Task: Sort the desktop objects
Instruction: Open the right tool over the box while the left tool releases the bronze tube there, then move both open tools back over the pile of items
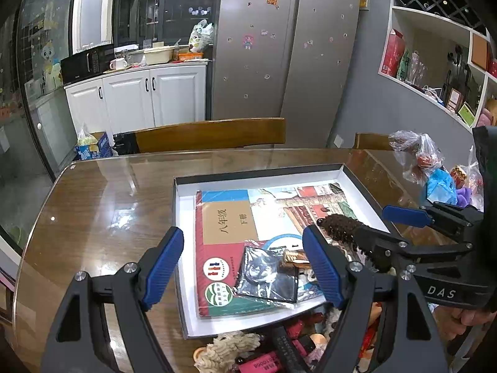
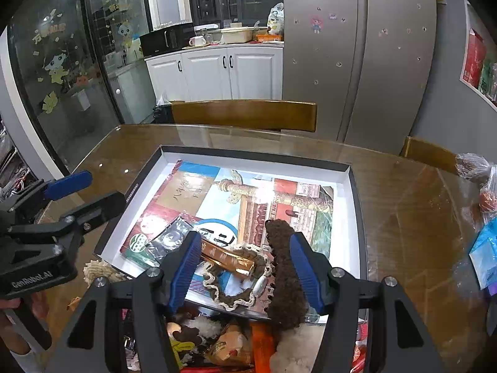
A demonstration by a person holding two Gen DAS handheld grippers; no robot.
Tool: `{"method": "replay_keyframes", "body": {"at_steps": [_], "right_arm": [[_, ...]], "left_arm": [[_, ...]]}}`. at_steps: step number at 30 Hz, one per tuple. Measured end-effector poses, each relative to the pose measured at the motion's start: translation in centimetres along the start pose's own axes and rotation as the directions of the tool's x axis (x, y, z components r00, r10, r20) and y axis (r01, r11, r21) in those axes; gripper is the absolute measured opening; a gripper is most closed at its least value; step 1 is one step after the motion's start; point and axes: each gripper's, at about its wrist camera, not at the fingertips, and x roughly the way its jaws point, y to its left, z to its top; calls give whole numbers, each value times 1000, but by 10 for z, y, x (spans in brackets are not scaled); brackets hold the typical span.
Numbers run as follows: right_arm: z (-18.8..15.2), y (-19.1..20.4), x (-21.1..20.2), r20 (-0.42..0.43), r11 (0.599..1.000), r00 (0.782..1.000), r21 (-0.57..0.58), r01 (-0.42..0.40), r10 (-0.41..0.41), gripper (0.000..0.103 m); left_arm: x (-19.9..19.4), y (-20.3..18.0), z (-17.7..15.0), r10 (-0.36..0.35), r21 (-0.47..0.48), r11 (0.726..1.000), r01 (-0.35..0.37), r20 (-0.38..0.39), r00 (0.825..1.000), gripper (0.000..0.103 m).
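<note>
Home kitchen-dining room, steel fridge (image 1: 289, 46), white cabinets (image 1: 139, 99), wooden table (image 1: 108, 205)

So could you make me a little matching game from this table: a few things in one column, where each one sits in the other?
Things:
1. textbook
2. gold bar-shaped packet
3. brown furry hair claw
4. clear plastic bags

Places:
A. on the bare table, outside the box, far right
B. lying flat on the floor of the white-lined box
C. between the open jaws of the right gripper, resting on a lacy scrunchie
D. beside the right gripper's right jaw, on the book's near corner

Pairs: 1-B, 2-C, 3-D, 4-A
</note>
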Motion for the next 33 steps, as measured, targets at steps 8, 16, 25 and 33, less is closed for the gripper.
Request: {"method": "replay_keyframes", "body": {"at_steps": [8, 16, 25, 33], "right_arm": [[-4, 8, -26, 29, 1000, 1000, -8, -7, 7, 61], [-22, 13, -79, 102, 999, 994, -14, 45, -43, 70], [-66, 25, -119, 126, 997, 989, -3, 76, -75, 70], [-122, 32, -125, 108, 986, 980, 40, 161, -165, 70]], "left_arm": [[-28, -8, -11, 9, 11, 1000, -9, 9, 1000, 80], [-80, -12, -39, 29, 30, 999, -30, 35, 999, 86], [-120, -8, -91, 66, 24, 997, -67, 29, 997, 86], [-135, -9, -156, 61, -25, 998, -61, -1, 998, 86]]}}
